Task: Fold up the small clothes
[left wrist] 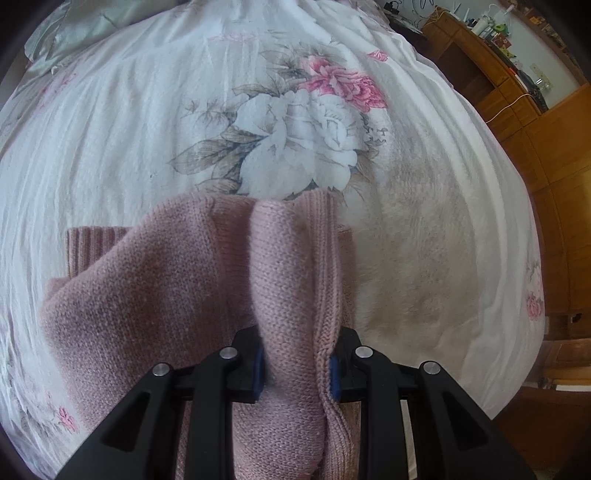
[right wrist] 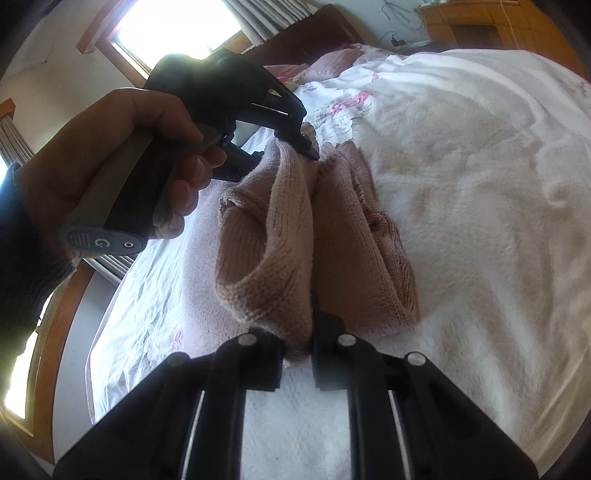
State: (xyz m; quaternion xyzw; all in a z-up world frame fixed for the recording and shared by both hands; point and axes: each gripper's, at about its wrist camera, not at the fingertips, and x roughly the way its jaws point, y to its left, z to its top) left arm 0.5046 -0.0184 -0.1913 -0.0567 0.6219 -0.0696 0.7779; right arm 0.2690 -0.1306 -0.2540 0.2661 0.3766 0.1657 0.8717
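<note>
L gripper (left wrist: 295,369) pinches bunched fold of pink knit sweater (left wrist: 155,295), lifted off floral bedsheet (left wrist: 110,129). R gripper (right wrist: 297,354) clamps sweater's opposite edge; garment sags btwn both.

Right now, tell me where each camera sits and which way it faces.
Left wrist: on the left tongs, looking along them over the floral bedspread to wooden furniture; only its black fingers show, shut on the pink knit sweater.
Right wrist: on the right tongs, facing across the bed to a bright window; its fingers pinch a sweater fold, and the person's hand holding the left tongs shows.
Shared: the sweater, the bedspread, the left tongs.
</note>
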